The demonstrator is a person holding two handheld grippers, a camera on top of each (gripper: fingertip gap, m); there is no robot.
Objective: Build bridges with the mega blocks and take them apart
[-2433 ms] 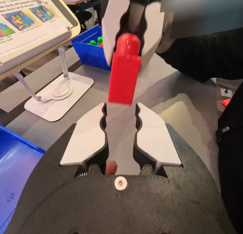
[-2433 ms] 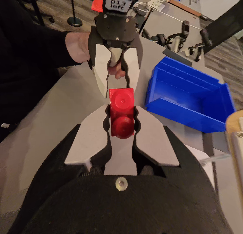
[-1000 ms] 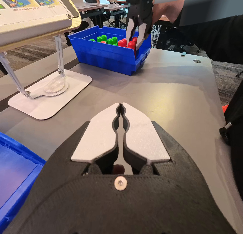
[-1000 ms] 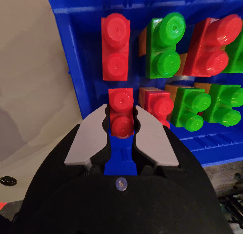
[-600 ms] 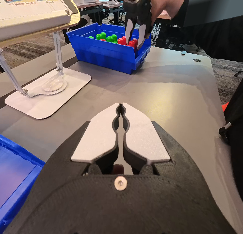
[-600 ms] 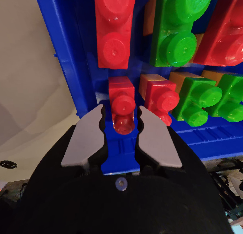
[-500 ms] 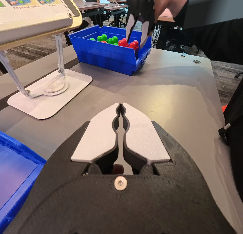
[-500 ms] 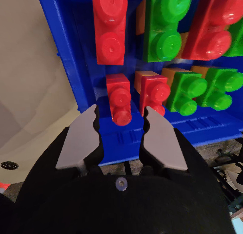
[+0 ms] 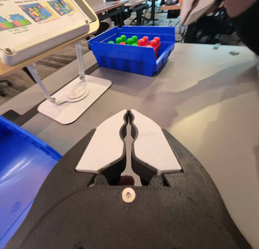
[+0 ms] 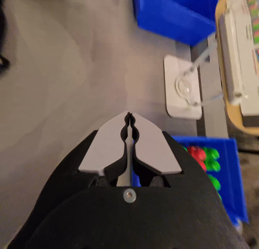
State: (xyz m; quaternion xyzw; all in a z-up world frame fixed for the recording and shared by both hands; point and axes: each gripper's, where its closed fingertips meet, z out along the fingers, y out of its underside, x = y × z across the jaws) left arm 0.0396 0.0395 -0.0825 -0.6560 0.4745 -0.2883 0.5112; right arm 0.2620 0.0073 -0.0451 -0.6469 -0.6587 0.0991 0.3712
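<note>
The left claw [image 9: 128, 110] is closed, its 2 white fingers [image 9: 106, 141] meet at the tips and nothing is between them. It hangs above the grey counter [image 9: 196, 88], which is bare in front of it.

The right claw [image 10: 129, 113] is closed too, with the tips together and nothing inside. It looks down on the counter from above, and this view is blurred. In the left wrist view, a blurred piece of the right claw shows in the top right corner, with a hand [image 9: 236, 5] behind it.

The mega blocks are in the blue bin [image 9: 126, 57] at the far side of the counter. There the green blocks [image 9: 126, 39] stand at the left and the red blocks [image 9: 150, 41] at the right, all with studs up. In the right wrist view the same bin [image 10: 229, 172] is at the lower right, partly hidden behind the claw body, and red and green studs show inside it.

A second blue bin [image 9: 21, 165] is near the left claw, at its left; from what shows, no blocks are seen in it.

Between the 2 bins stands a white stand [image 9: 75, 99] with thin legs, which carries a tilted board [image 9: 42, 22] with a printed picture sheet.
</note>
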